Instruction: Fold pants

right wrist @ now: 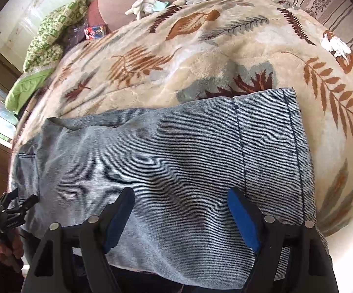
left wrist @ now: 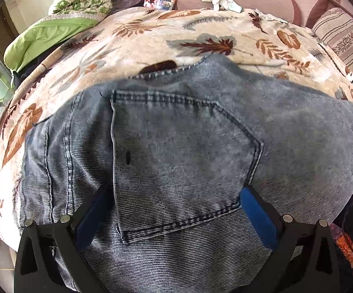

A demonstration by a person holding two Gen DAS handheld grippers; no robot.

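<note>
The right gripper (right wrist: 180,216) stands with its jaws wide apart, nothing pinched; its blue pads (right wrist: 243,222) hover over the denim at the bottom centre of the right wrist view. The left gripper (left wrist: 174,216) is likewise spread, its pads either side of the back pocket (left wrist: 183,161) in the lower middle of the left wrist view (whether they actually touch the cloth cannot be told).

Outward from both claws lie the pants (right wrist: 156,166), pale blue jeans flat on a leaf-patterned blanket (right wrist: 176,56). Their long axis runs left to right across the frame: seat and pocket toward the left, the stitched leg hem (right wrist: 296,146) at the right. So the right gripper is the nearer one to the hem, the left gripper to the waist end. Judging by that, the coming fold probably brings the hem end across toward the pocket end, along the length.

White gloves (right wrist: 144,6) lie at the top, well apart.
</note>
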